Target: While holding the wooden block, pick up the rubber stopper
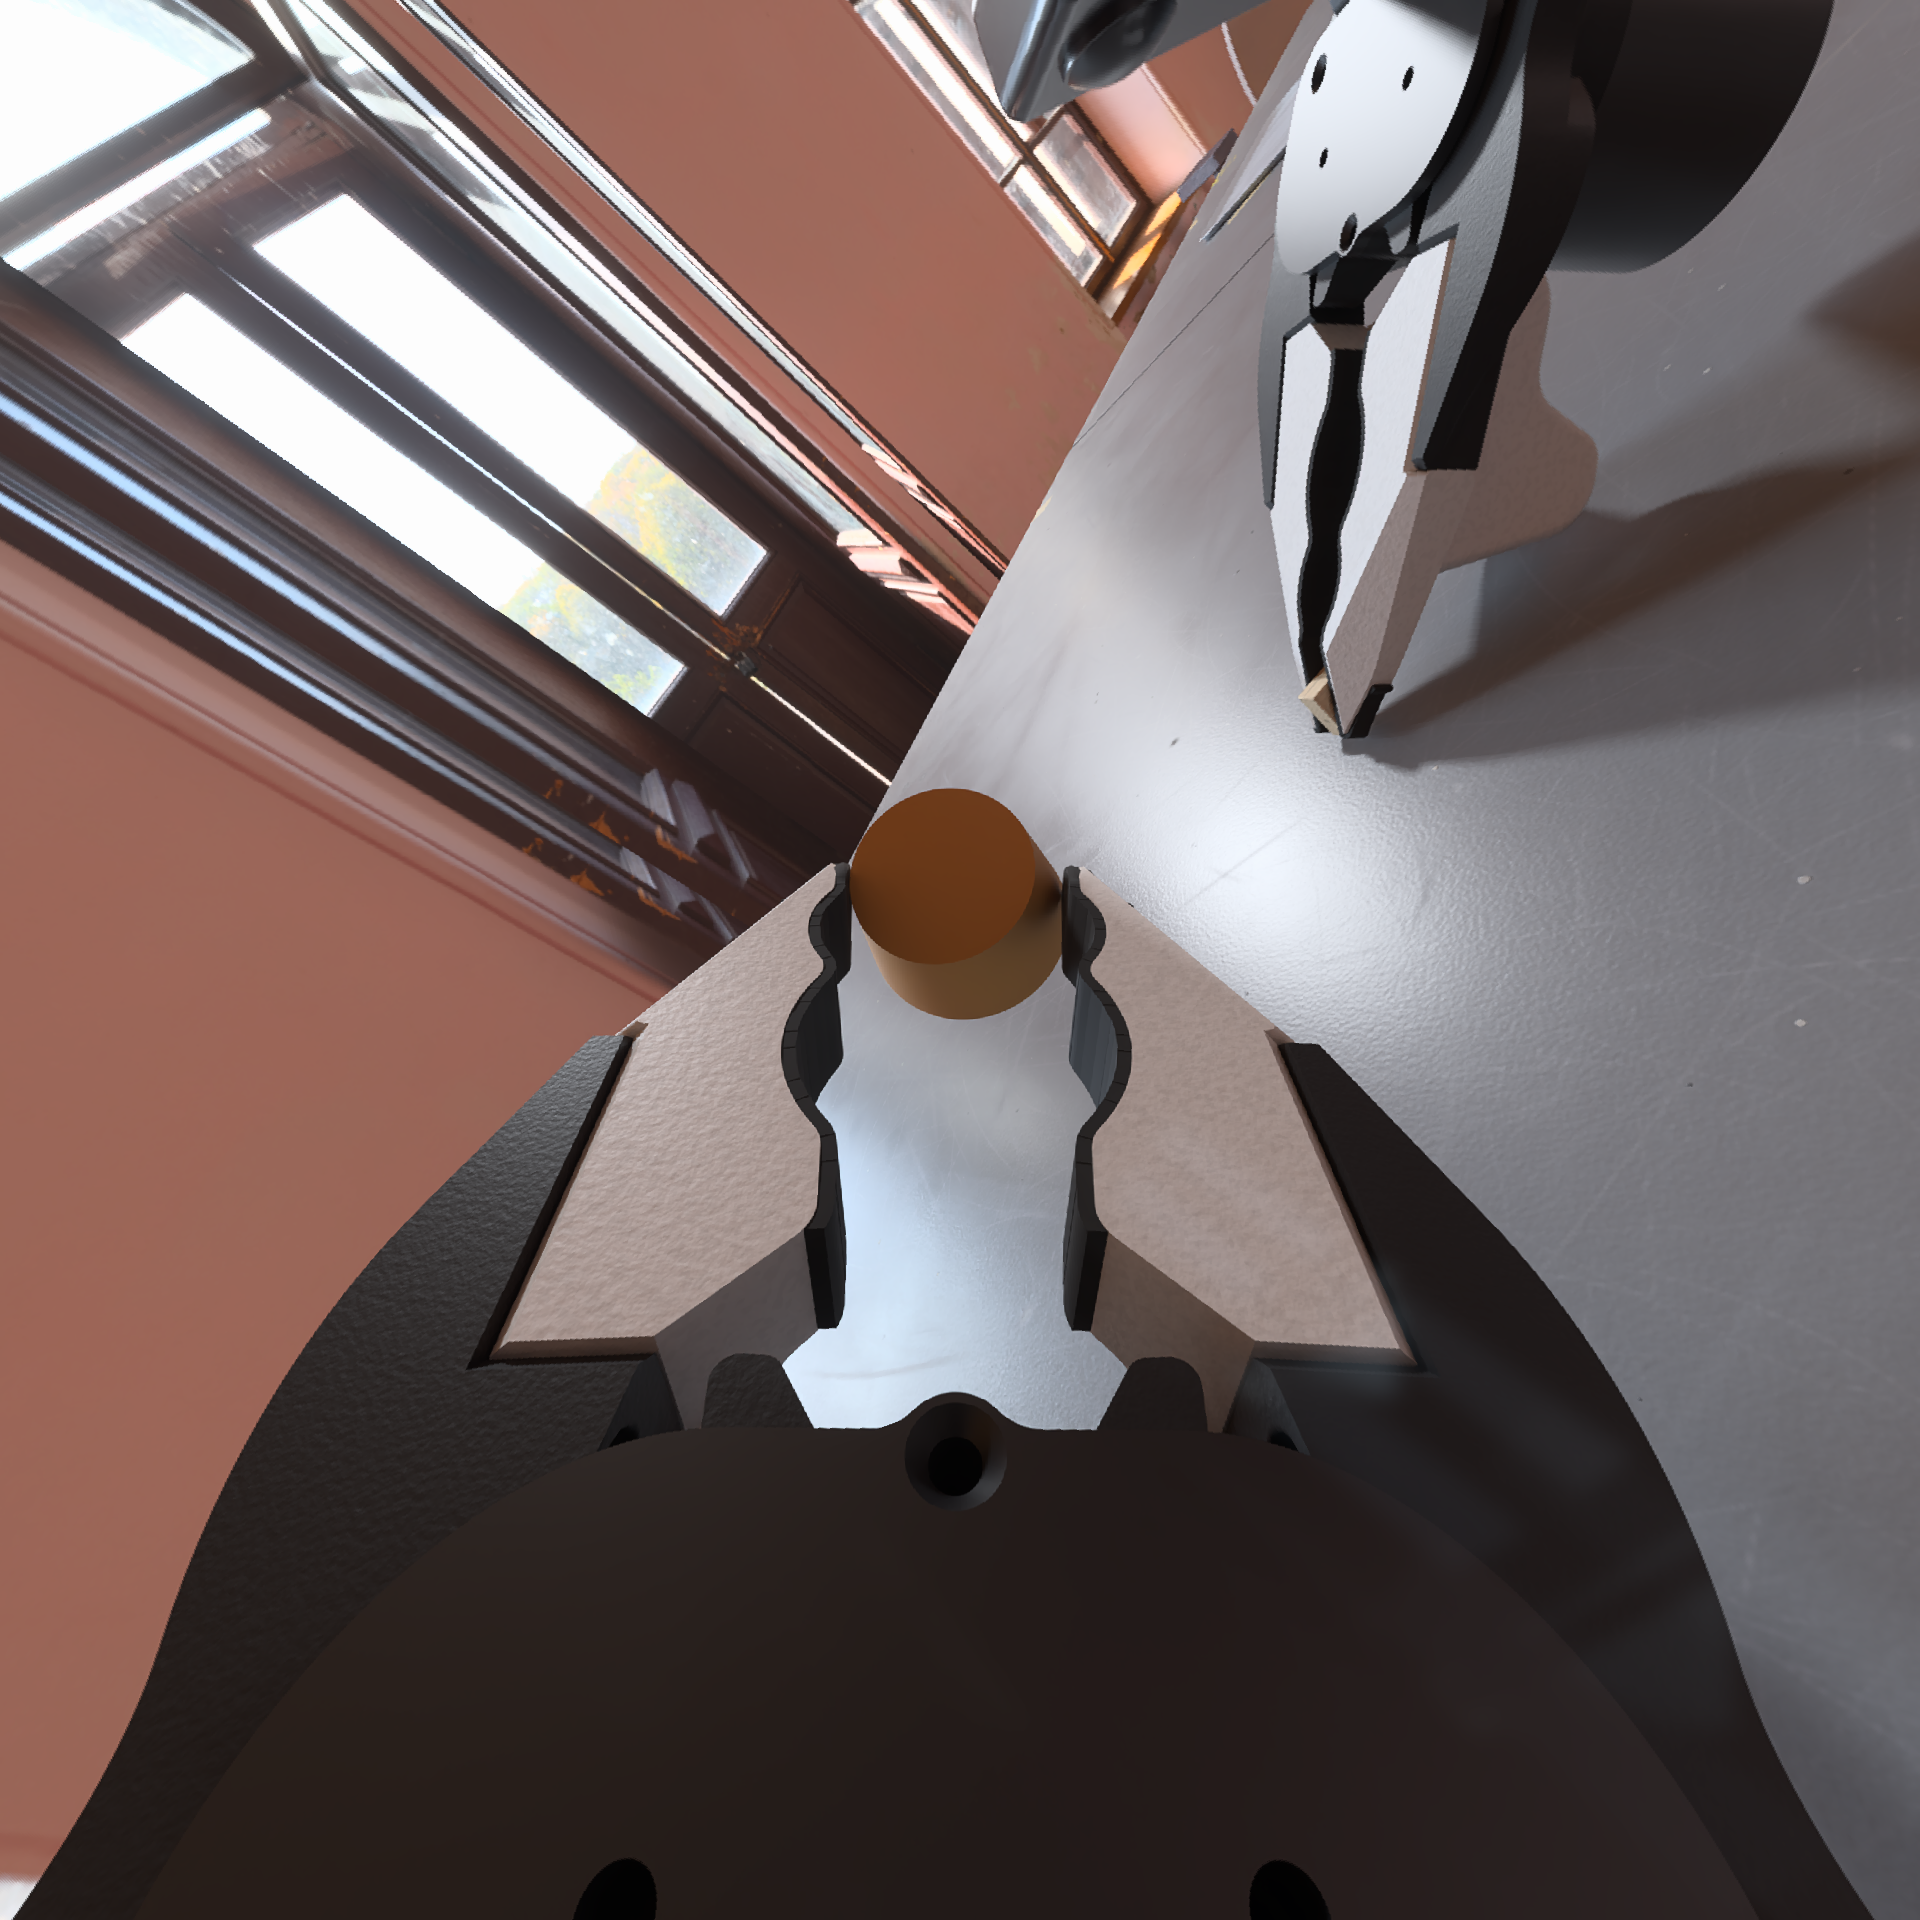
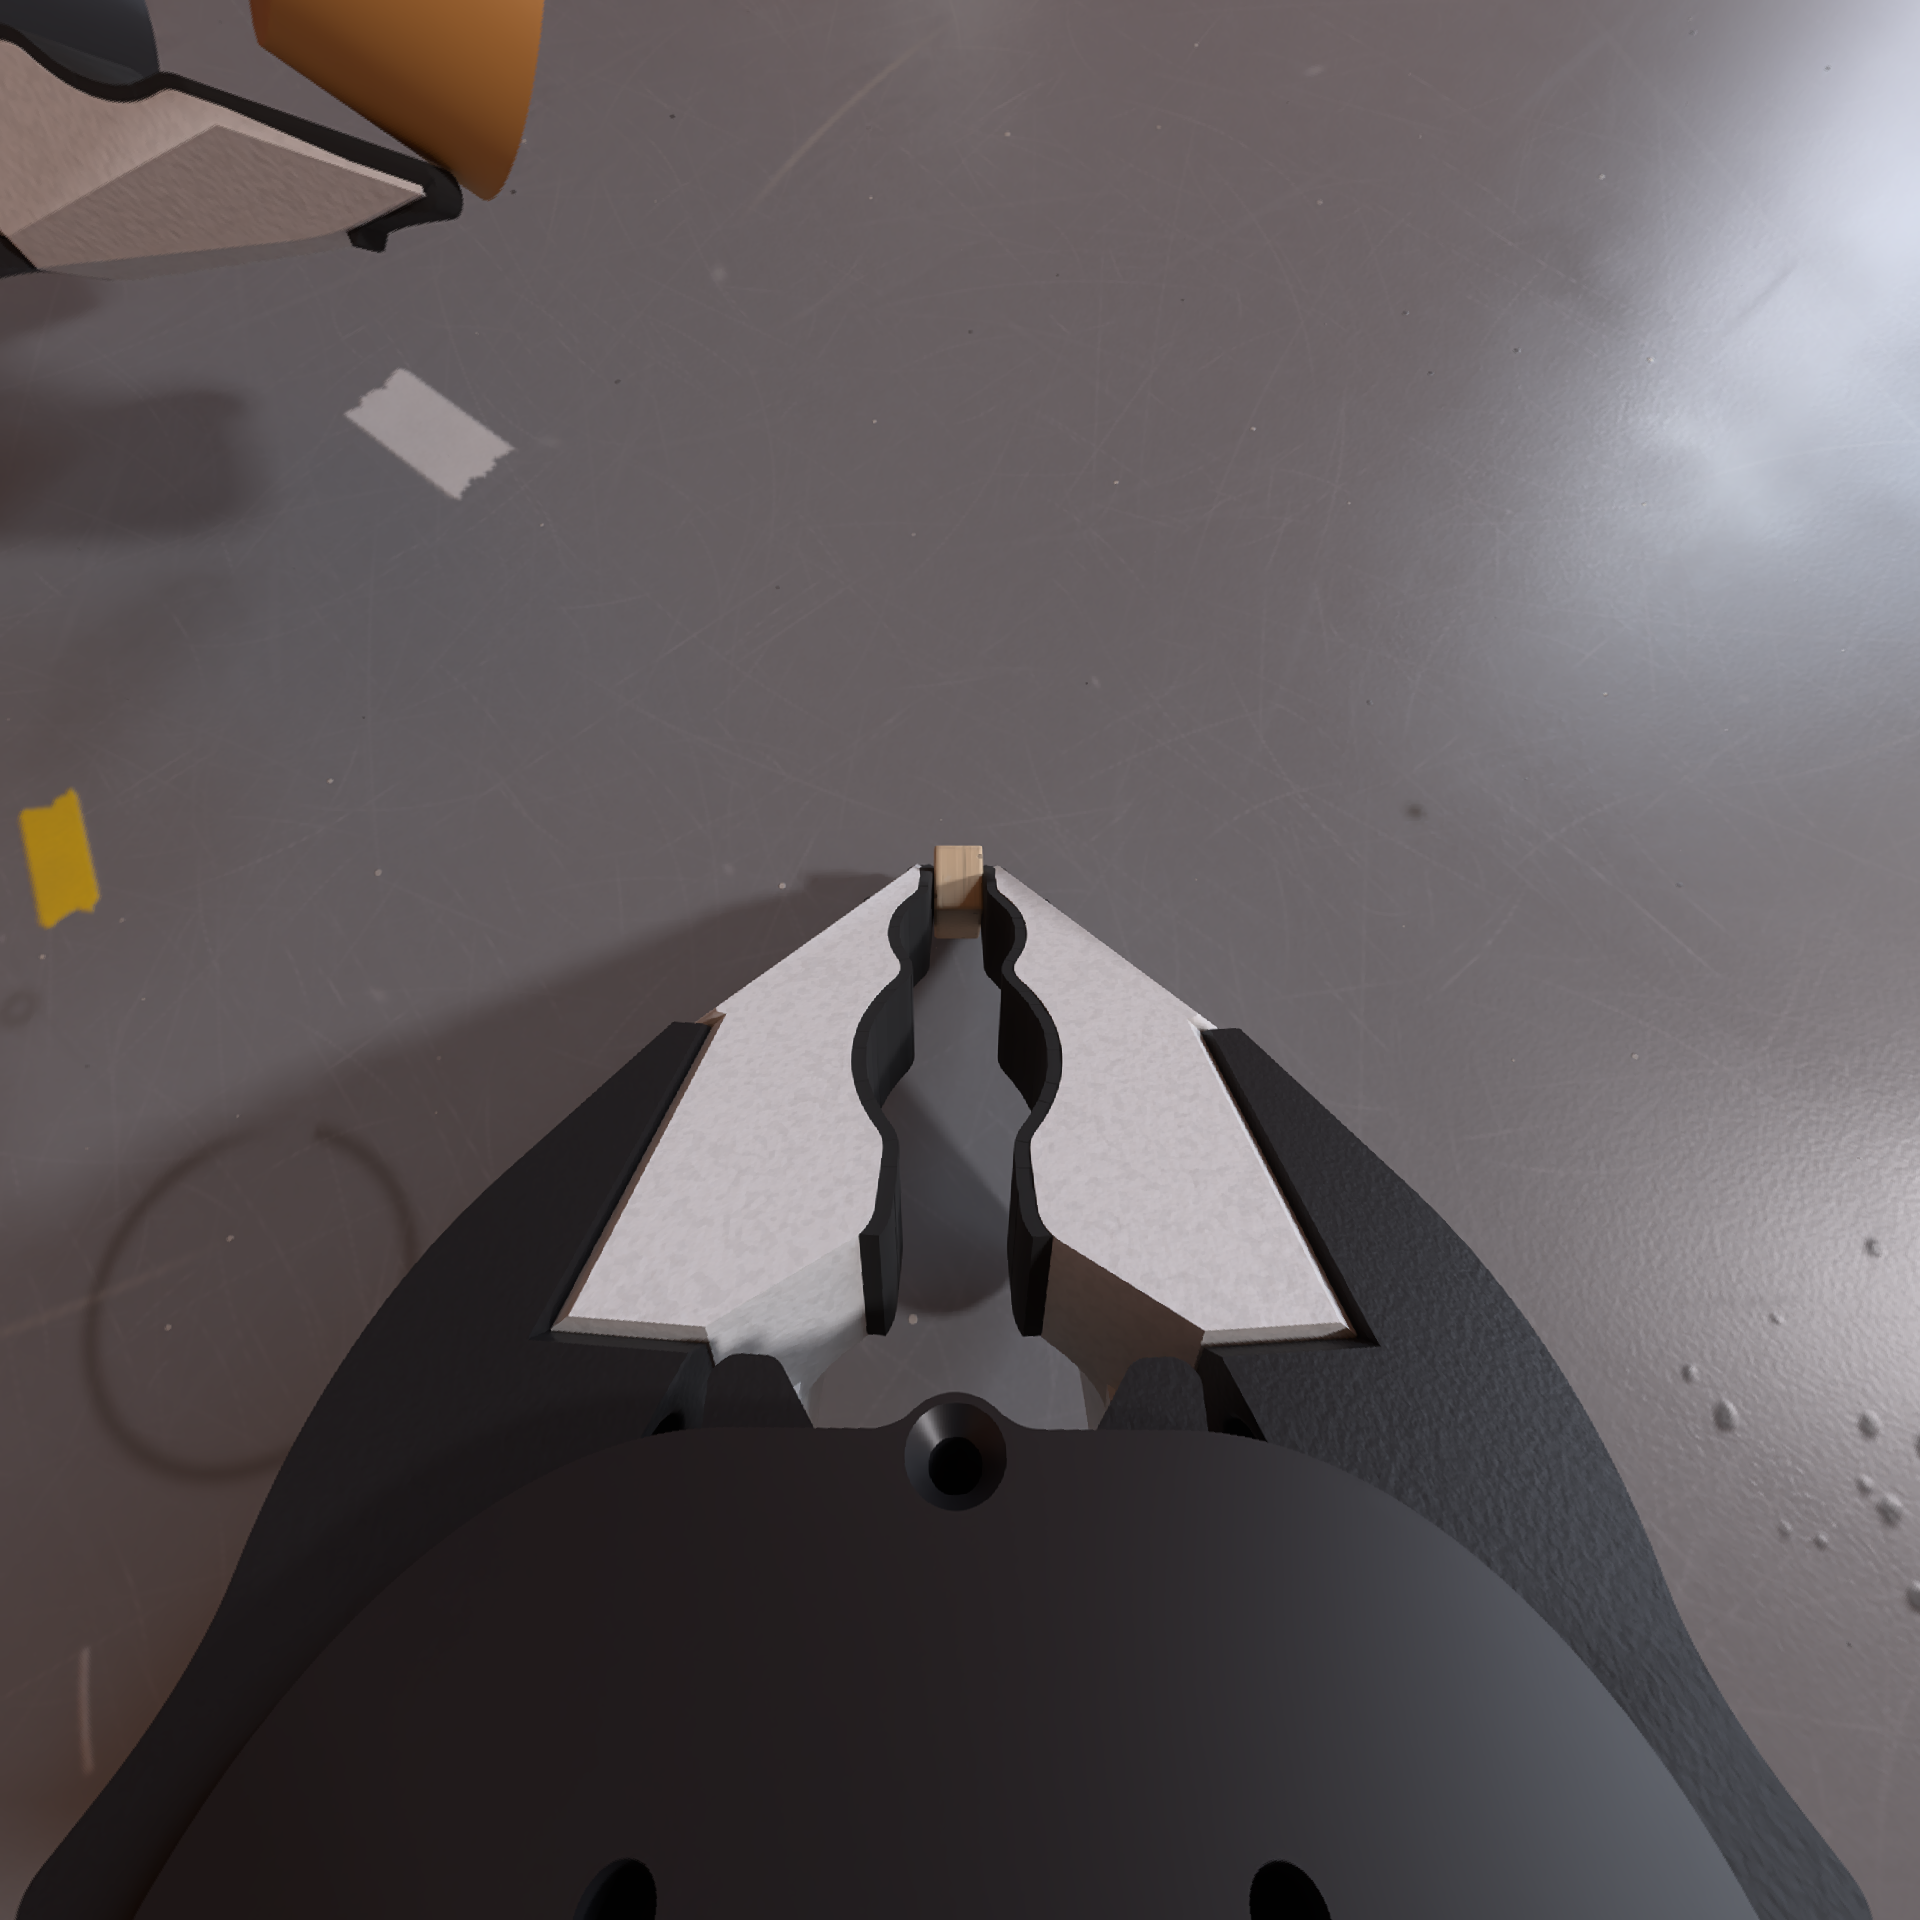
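My left gripper (image 1: 956,906) is shut on the orange-brown rubber stopper (image 1: 951,914), with a fingertip pressed to each side. The stopper also shows at the top left of the right wrist view (image 2: 416,83), beside one left finger (image 2: 208,177), and appears to be off the grey table (image 2: 1247,520). My right gripper (image 2: 958,883) is shut on a small pale wooden block (image 2: 958,878) at its fingertips, close above the table. In the left wrist view the right gripper (image 1: 1340,712) points down at the table, with the block (image 1: 1317,698) poking out at its tips.
A strip of white tape (image 2: 428,434), a strip of yellow tape (image 2: 59,857) and a faint ring mark (image 2: 249,1299) are on the table. The table edge (image 1: 1039,540) runs just behind the stopper, with a red-brown wall and windows (image 1: 416,416) beyond.
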Available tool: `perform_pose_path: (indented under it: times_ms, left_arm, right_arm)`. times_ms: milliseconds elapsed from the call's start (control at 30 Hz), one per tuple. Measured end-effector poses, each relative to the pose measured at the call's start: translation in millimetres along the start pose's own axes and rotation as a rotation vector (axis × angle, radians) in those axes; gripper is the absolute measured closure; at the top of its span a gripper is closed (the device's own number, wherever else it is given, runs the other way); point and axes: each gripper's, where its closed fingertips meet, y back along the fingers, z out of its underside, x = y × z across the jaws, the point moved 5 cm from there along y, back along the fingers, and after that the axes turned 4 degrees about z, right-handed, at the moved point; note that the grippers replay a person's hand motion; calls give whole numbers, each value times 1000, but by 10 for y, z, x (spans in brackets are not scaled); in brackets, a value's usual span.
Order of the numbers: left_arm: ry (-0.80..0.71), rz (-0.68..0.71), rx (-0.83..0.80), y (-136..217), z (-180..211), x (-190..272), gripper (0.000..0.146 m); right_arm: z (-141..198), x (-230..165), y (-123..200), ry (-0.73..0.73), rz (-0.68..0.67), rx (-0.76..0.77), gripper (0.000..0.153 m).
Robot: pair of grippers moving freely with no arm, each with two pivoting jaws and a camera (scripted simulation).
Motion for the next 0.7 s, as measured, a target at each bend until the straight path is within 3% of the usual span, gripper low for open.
perform_pose_path:
  times_ms: [700]
  left_arm:
    - [-29, 14, -35, -47, 42, 38, 106]
  right_arm:
    - [1, -4, 0, 1, -7, 0, 145]
